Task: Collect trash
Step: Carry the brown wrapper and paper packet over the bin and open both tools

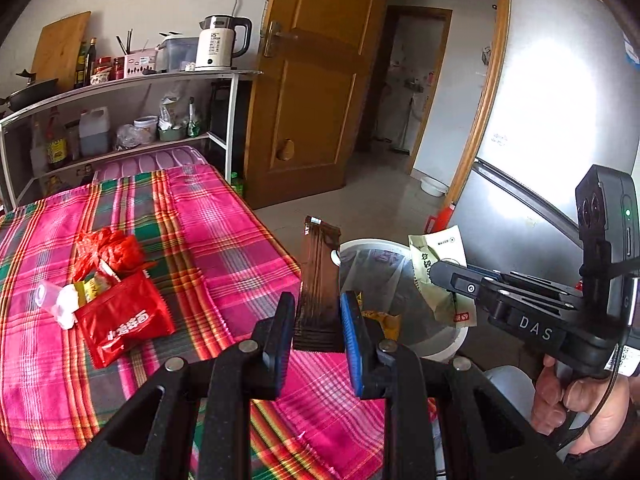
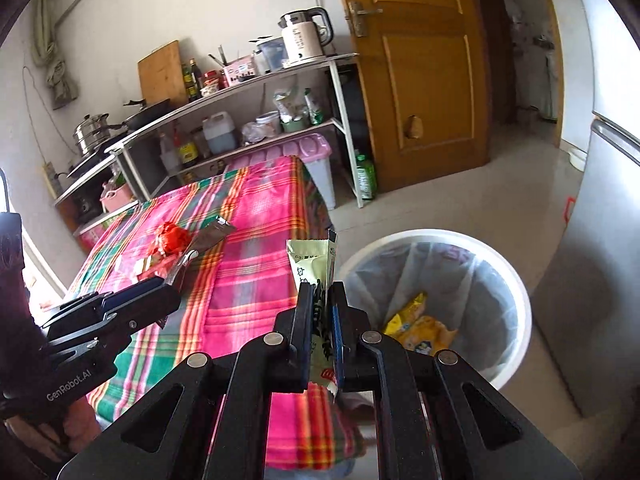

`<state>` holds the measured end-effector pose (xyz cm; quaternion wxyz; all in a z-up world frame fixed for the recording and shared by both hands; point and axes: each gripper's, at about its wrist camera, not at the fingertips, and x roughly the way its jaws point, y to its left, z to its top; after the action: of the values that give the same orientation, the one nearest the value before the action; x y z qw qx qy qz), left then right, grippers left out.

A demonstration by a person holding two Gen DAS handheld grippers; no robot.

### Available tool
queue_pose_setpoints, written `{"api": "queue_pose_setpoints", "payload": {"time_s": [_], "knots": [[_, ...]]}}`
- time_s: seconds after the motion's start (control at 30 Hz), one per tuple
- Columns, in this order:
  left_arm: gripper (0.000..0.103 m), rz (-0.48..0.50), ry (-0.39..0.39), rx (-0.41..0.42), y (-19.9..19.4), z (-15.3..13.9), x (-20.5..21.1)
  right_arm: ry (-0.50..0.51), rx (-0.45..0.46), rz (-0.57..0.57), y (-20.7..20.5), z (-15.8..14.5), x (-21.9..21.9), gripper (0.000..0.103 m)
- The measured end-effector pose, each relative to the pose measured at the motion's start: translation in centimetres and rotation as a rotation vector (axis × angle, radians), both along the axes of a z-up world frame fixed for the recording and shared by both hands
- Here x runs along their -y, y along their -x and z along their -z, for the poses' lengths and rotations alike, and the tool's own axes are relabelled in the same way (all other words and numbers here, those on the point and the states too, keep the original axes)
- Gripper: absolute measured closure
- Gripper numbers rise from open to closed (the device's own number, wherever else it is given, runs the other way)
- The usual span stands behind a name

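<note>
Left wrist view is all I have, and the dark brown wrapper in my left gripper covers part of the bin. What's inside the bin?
Observer: The right wrist view looks straight into the bin. Yellow snack packets lie at the bottom of its clear liner.
Operator: Does the right gripper have a proper hold on its packet?
Observer: Yes. The right gripper has its jaws shut on the pale green packet, which sticks up past its tips.
</note>
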<state>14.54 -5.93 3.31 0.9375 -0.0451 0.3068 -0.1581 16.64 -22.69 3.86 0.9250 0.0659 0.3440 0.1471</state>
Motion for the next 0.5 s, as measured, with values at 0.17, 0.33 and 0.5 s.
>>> {"api": "queue_pose_setpoints", "payload": {"time_s": [0.17, 0.33, 0.5], "knots": [[0.078, 0.035, 0.003, -0.007, -1.3, 0.2, 2.1, -0.005, -0.01, 0.031, -0.4, 0.5, 1.9, 0.094], [0.078, 0.061, 0.006, -0.027, -2.6, 0.8, 3.7, -0.01, -0.024, 0.057, -0.9, 1.2, 3.4, 0.094], [0.078, 0.088, 0.004, -0.049, -4.1, 1.5, 5.1, -0.019, -0.047, 0.087, -1.6, 2.3, 5.0, 0.094]]}}
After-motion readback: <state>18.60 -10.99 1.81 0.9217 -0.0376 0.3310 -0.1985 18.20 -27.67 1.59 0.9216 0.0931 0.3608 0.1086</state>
